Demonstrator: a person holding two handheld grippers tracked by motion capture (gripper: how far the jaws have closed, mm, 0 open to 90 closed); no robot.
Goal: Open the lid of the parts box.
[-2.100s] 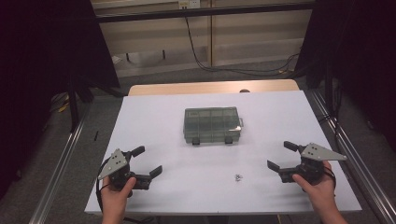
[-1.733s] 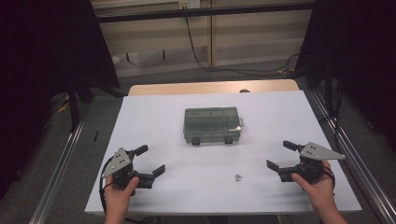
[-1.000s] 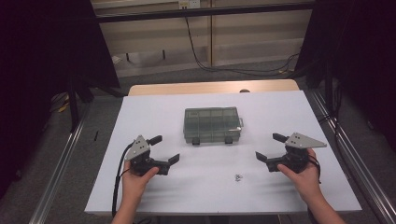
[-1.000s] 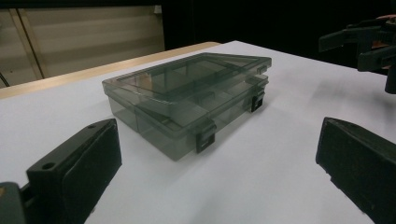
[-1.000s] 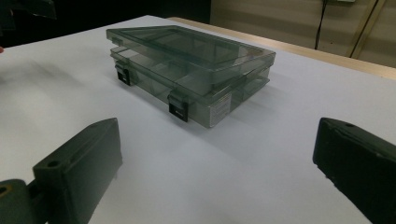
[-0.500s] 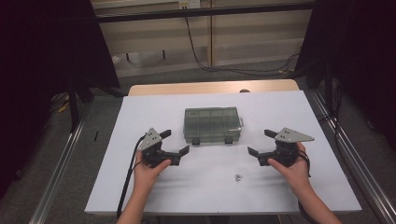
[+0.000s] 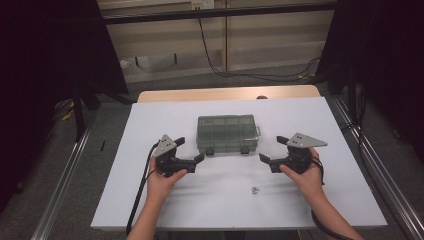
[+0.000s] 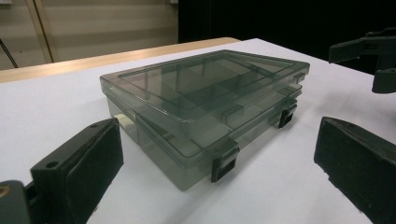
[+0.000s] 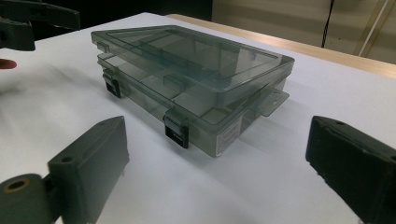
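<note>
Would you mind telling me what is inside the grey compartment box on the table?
Through the translucent lid of the compartment box, divider walls split it into several compartments, and those visible look empty. The tinted plastic and glare hide the far cells, so small parts there cannot be ruled out.

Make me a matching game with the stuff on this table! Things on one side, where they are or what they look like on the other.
Things:
1. box
2. left hand-held gripper
3. right hand-held gripper
4. small metal bit

Clues:
A. lies alone on the white table, nearer the person than the box
B. see-through grey, lid down, two dark latches on its front
C. jaws open, beside the box's left front corner
D. jaws open, beside the box's right front corner

Pairs: 1-B, 2-C, 3-D, 4-A
</note>
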